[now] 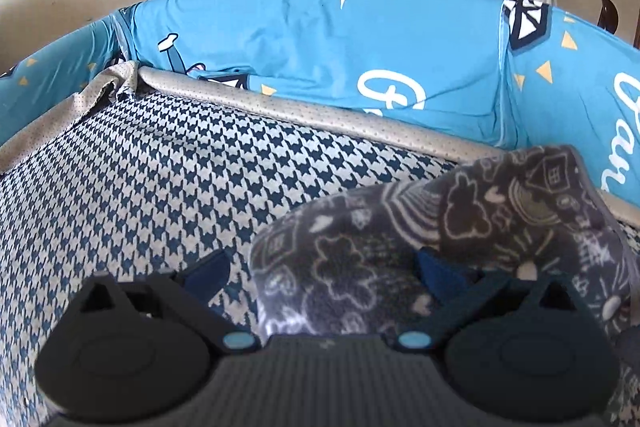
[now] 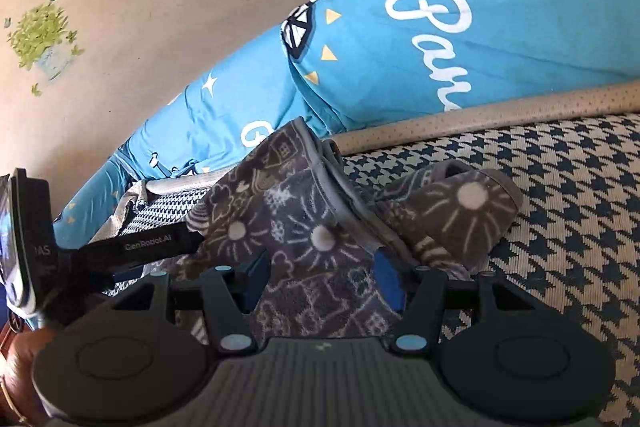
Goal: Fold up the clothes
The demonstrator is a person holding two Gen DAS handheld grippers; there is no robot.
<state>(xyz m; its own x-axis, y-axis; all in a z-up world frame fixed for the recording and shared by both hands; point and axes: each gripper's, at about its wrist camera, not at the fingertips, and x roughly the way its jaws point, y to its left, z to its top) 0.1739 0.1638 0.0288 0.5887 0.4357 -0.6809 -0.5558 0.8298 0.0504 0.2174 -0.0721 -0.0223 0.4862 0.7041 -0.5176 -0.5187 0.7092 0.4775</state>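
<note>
Garment: grey fleece garment (image 2: 320, 227) with white doodle print, lying bunched on the houndstooth seat cover (image 1: 120, 187), near the beige piped edge (image 1: 320, 115) at the far side.
Backdrop: blue printed cushions (image 1: 320, 39) stand behind the seat, beyond the piping.
Left claw: my left gripper (image 1: 324, 271) has its jaws set wide; the left finger sits over bare seat cover, the right finger (image 1: 436, 267) overlaps the garment's near-left end. I cannot tell whether cloth is pinched.
Right claw: my right gripper (image 2: 320, 279) has its jaws at a middling width with fleece bulging between the blue pads (image 2: 388, 279); I judge it is holding a thick fold of the garment.
Layout seen: in the right wrist view a bound hem runs diagonally across the pile, and a rolled portion with a sun motif (image 2: 472, 199) lies to the right.
Done: I judge little is done; the cloth is gathered and lumpy, with no flat, squared fold visible.
Left: spread the garment flat, align the edges, fold over, smooth.
Progress: early stage, as a judgement.
Other hardware: left gripper body (image 2: 132, 251) shows at the left of the right wrist view.
</note>
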